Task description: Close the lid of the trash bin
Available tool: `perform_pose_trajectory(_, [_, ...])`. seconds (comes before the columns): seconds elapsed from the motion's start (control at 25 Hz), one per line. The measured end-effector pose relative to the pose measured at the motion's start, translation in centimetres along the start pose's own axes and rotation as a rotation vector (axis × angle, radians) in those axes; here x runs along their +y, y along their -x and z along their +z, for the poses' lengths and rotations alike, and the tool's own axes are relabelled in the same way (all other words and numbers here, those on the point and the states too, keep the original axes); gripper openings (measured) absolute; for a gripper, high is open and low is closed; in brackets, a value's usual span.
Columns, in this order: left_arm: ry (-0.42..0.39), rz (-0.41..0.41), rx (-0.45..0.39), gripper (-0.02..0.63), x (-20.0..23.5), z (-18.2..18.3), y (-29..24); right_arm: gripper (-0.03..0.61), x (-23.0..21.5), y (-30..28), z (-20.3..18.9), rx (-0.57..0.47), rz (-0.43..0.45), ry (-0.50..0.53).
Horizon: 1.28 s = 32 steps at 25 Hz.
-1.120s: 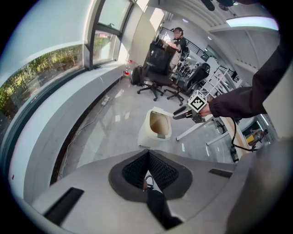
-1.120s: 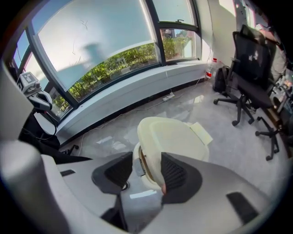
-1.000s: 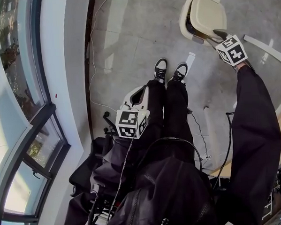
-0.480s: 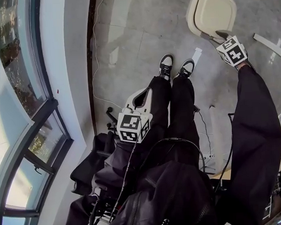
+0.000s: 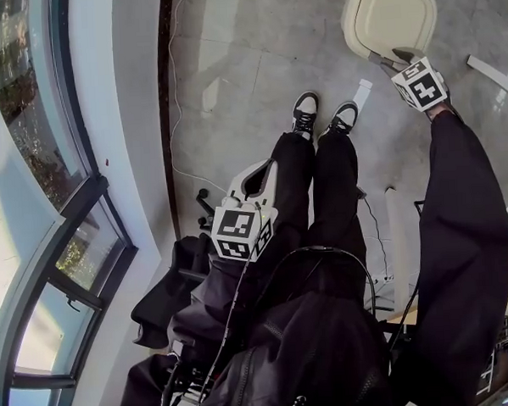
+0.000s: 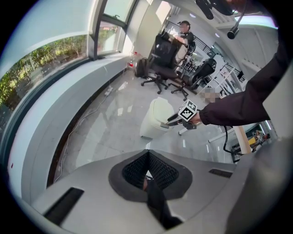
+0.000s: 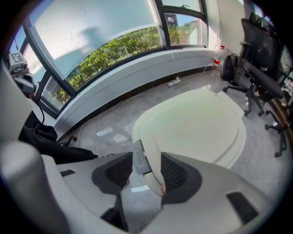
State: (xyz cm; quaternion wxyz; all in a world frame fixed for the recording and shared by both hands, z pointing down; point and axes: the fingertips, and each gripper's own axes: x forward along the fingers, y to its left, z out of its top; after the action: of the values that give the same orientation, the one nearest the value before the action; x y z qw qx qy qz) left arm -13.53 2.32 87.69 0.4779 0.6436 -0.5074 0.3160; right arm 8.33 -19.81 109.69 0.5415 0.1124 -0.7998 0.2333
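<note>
Cream bin [image 5: 389, 17]: plastic, stands on the grey floor [image 5: 231, 89] ahead of the person's shoes [image 5: 304, 112], off to the right.
Lid [image 7: 192, 125]: lies flat over the bin mouth in the head view and the right gripper view. No dark gap shows at the rim, so it is judged down or all but down. Whether the catch has engaged cannot be told.
Push tab [image 7: 138, 157]: grey, at the lid's front edge, between the right jaws.
Step in hand: judged to be the final seating of the lid.
Method: press straight down at the front edge, over the catch, with no sideways load, since the bin may slide on the smooth floor. Confirm the lid sits flush all round. Part the jaws fully before drawing back, or the lip may be lifted again.
Right gripper [image 7: 146, 171]: at the lid's front edge. The jaws stand only as far apart as the lip and push tab between them, and the pads bear on both sides, so it is clamped on the lid.
Left gripper [image 6: 147, 176]: held by the person's legs [image 5: 321, 194], well apart from the bin. The jaws are together with nothing between them. The left gripper has no part in this step.
</note>
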Motion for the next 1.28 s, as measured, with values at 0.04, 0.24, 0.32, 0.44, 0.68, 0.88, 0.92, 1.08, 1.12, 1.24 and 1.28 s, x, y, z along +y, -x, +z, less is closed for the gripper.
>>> perform_pose_trajectory(0.04, [0.001,0.000,-0.002,0.000,0.0,0.0,0.0,0.196,0.0,0.0,0.0,-0.001,0.000,-0.002])
perform_pose_trajectory(0.24, [0.006,0.000,-0.010,0.000,-0.2,0.6,-0.5,0.196,-0.2,-0.4,0.0,-0.005,0.002,0.000])
perform_pose_trajectory(0.32, [0.001,-0.002,-0.009,0.000,-0.3,0.5,-0.8,0.196,-0.4,-0.6,-0.1,-0.008,-0.002,-0.004])
perform_pose_trajectory(0.44, [-0.002,-0.004,-0.006,0.000,-0.5,0.1,-0.8,0.196,-0.3,-0.9,-0.3,-0.012,-0.010,-0.012])
perform_pose_trajectory(0.68, [0.021,-0.012,-0.016,0.000,-1.0,0.1,-1.1,0.196,-0.4,-1.4,-0.3,-0.020,-0.008,-0.030])
perform_pose_trajectory(0.88, [-0.019,-0.011,-0.057,0.000,-1.7,1.9,0.0,0.196,-0.8,1.7,1.5,-0.096,-0.054,-0.078])
perform_pose_trajectory(0.92, [-0.033,-0.014,-0.075,0.000,-2.1,2.8,0.4,0.196,-0.6,3.5,2.4,-0.139,-0.073,-0.099])
perform_pose_trajectory(1.08, [-0.098,-0.049,-0.179,0.000,-4.7,7.9,3.4,0.196,1.2,14.0,6.6,-0.369,-0.164,-0.197])
perform_pose_trajectory(1.12, [-0.122,-0.062,-0.205,0.000,-5.7,9.3,4.4,0.195,1.9,17.2,7.6,-0.428,-0.190,-0.221])
perform_pose_trajectory(1.24, [-0.180,-0.121,-0.289,0.000,-9.5,14.0,8.4,0.162,4.9,27.2,10.0,-0.586,-0.265,-0.267])
perform_pose_trajectory(1.28, [-0.194,-0.132,-0.317,0.000,-10.7,15.4,10.1,0.142,6.2,30.5,10.7,-0.631,-0.287,-0.274])
